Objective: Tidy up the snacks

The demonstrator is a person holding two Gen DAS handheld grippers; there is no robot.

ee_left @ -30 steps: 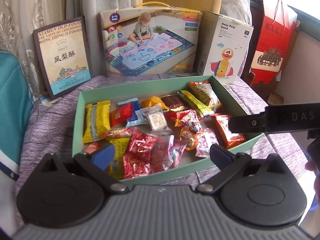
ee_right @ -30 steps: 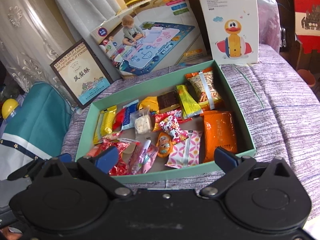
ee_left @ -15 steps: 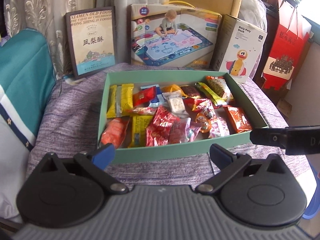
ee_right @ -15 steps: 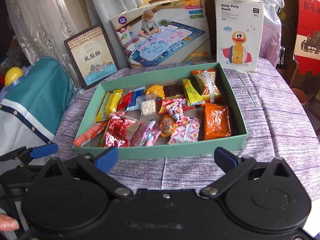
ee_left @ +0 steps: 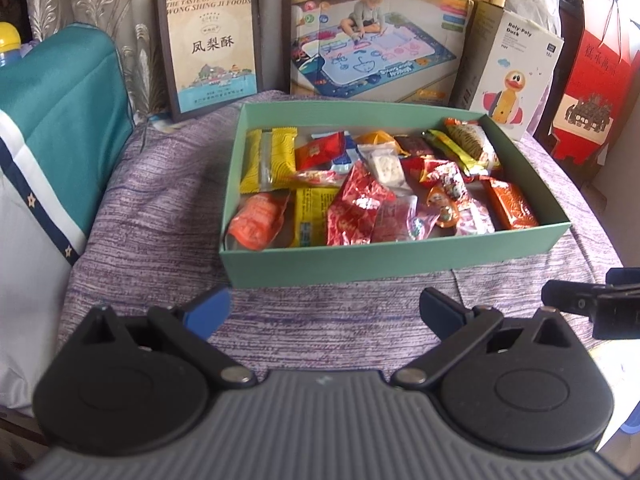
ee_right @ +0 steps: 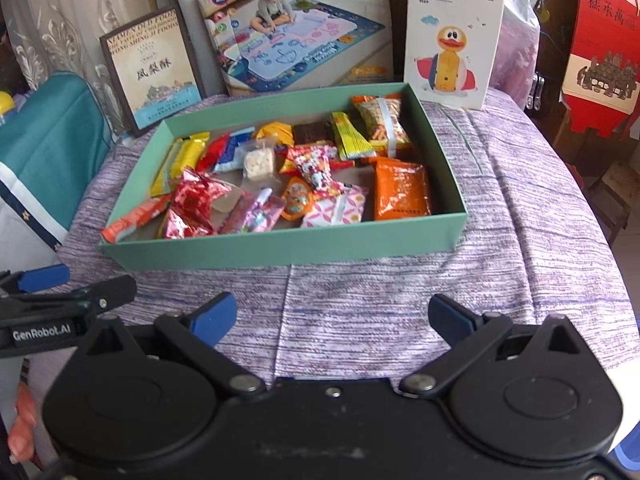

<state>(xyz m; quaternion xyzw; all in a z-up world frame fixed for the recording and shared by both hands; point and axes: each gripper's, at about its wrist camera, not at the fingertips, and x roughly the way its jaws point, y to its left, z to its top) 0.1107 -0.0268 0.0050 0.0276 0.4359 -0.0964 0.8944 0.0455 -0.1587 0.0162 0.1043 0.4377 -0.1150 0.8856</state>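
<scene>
A shallow green box (ee_left: 392, 264) (ee_right: 280, 248) sits on a purple cloth and holds several wrapped snacks: a yellow pack (ee_left: 268, 160), red foil packs (ee_left: 356, 208) (ee_right: 192, 200), an orange pack (ee_right: 402, 190) (ee_left: 510, 204), a striped peanut pack (ee_right: 382, 122). My left gripper (ee_left: 324, 312) is open and empty, hanging short of the box's near wall. My right gripper (ee_right: 332, 316) is open and empty, also short of the near wall. Part of the right gripper shows at the right edge of the left wrist view (ee_left: 592, 304), and the left one at the left edge of the right wrist view (ee_right: 60, 300).
Behind the box stand a framed pastry box (ee_left: 210, 44), a play-mat box (ee_left: 376, 40) and a Roly-Poly Duck box (ee_right: 452, 32). A teal cushion (ee_left: 52, 120) lies to the left. A red bag (ee_right: 600, 40) stands at the far right. The cloth (ee_right: 500, 200) drops off at the right.
Both grippers have pulled back from over the box toward me. The box now lies wholly ahead of the fingertips. Both stay open and empty.
</scene>
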